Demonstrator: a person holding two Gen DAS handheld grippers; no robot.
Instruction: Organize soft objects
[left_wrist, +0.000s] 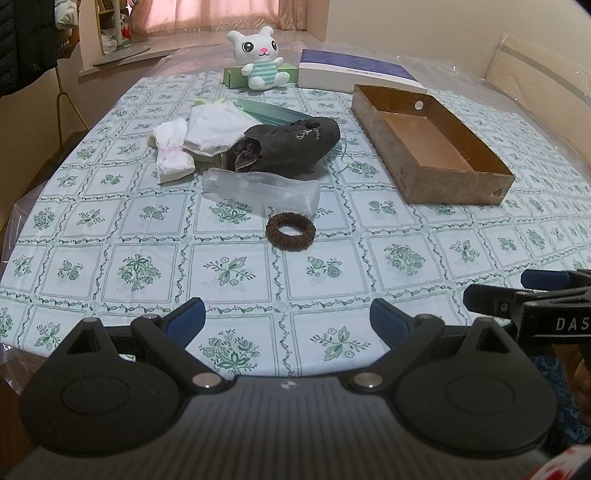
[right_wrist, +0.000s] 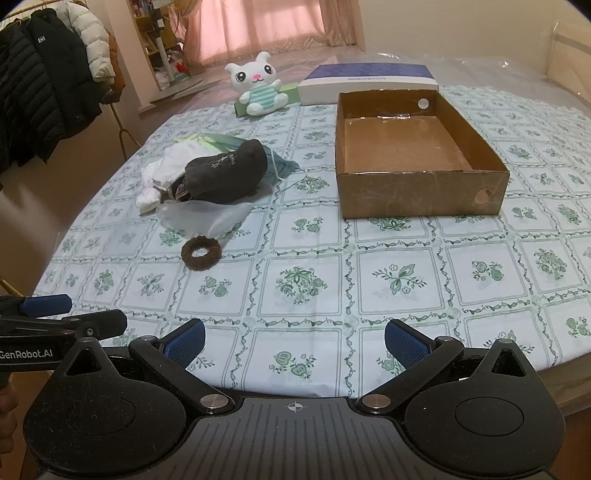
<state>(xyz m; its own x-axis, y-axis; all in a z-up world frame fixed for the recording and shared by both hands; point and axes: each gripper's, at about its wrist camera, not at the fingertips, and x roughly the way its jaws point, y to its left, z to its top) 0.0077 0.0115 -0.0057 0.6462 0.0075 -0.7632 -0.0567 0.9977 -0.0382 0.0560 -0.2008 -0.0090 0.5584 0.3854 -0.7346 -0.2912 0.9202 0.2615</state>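
Table, under a green-flowered cloth, carries everything. The landmark is the cardboard box: open-topped, empty, standing on the right half of the table.

Beyond the box, against its far wall, lies a flat blue-and-white carton. Left of that, a white plush cat sits upright, leaning on a small green carton.

Left of the box, well apart from it, lies the heap of soft things. A dark brown cloth pouch sits on top. White cloth pieces are tucked behind and left of it, with a folded white-and-pink piece at the heap's far side from the box. A clear plastic bag lies touching the heap on its near side. A brown hair tie lies alone, just nearer than the bag.

Left tongs and right tongs both stand spread wide, holding nothing, low over the near table edge, side by side.

Judgement: nothing is boxed yet; the step in hand is the first pick. The hair tie looks the easiest start: clear all round, so close one finger through the ring or pinch across its band. For the pouch, grip the top fold squarely, lift straight up so the cloth beneath stays put, and release low inside the box. The clear bag may slip; pinch at a crease.
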